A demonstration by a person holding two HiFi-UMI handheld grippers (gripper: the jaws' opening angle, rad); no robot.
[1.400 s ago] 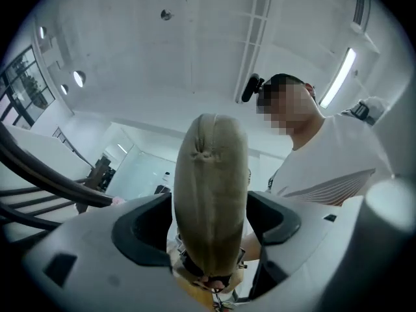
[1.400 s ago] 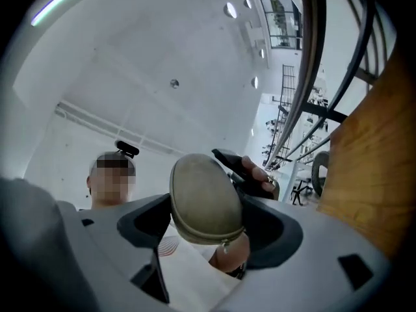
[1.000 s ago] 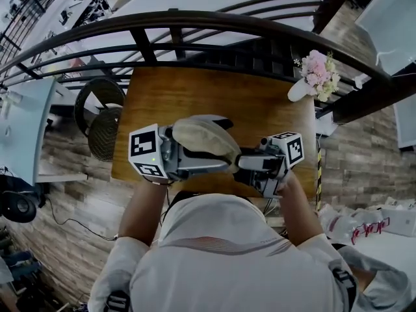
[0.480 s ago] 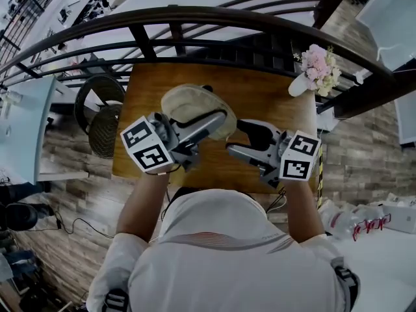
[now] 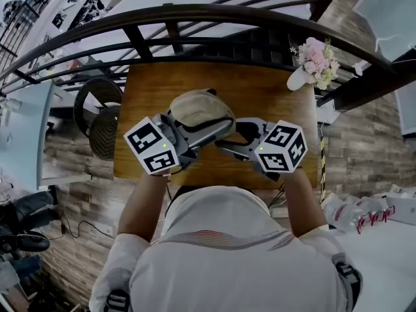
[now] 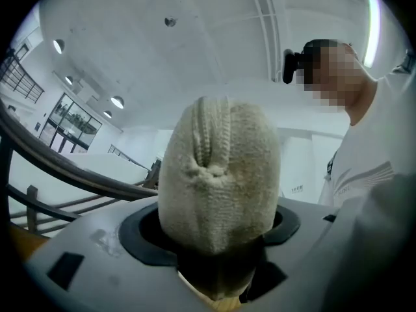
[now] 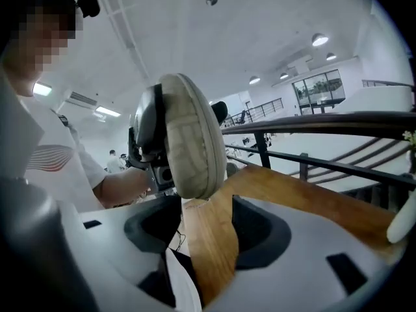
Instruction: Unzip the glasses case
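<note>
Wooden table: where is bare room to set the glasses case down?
Bare table top: the far strip between the railing and the glasses case, and the right side by the flower vase. Crowded: the near middle, where the left gripper holds the case.

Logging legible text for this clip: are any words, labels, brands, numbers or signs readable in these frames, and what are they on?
No text can be read.
Marker cubes: black-and-white coded squares only, no letters or digits.
Shirt print: too small to read.
Small wall sign: too small to read.
White bag, pink print: blurred, unreadable.
</note>
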